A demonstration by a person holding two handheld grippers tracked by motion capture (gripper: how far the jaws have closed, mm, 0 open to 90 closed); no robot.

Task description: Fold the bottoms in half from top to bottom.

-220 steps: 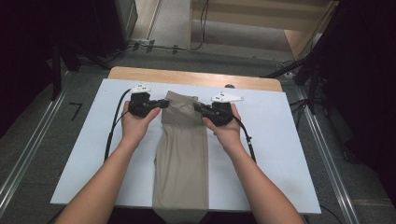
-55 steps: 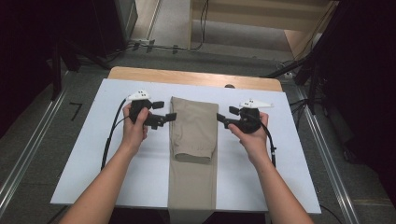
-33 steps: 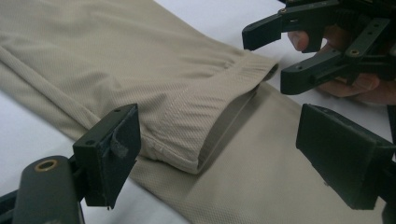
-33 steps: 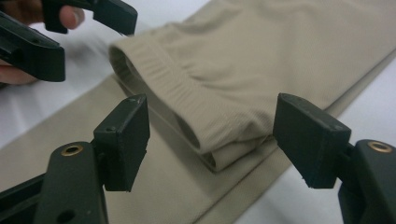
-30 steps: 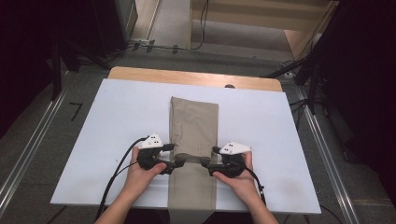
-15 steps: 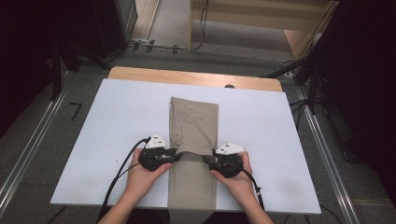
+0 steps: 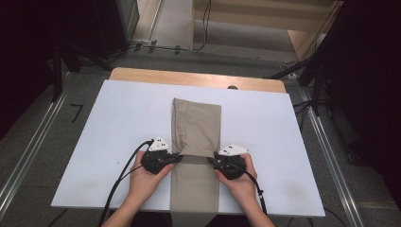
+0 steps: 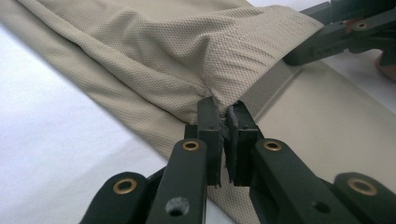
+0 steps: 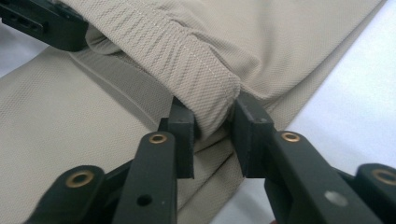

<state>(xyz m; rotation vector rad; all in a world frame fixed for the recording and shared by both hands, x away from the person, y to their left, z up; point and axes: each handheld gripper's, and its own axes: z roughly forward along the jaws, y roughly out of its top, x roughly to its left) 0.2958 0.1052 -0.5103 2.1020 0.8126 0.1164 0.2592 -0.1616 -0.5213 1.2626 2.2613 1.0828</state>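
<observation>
While both tongs pinch the trousers' (image 7: 196,142) folded hem at mid-table | left gripper (image 8: 223,122) clamps left corner, right gripper (image 9: 212,125) right corner, jaws just closing | step: second fold | next: lift together, carry far.

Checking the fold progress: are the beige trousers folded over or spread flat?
Folded: the beige trousers have their far part doubled back, its edge lying across the lower layer.

The beige trousers (image 7: 196,137) ran off the bottom edge of the high view, their lower end cut away. Both forearms were cropped there too. In the left gripper view, the fabric pinched by the left gripper (image 8: 223,123) hid how much cloth lay between the pads.
</observation>
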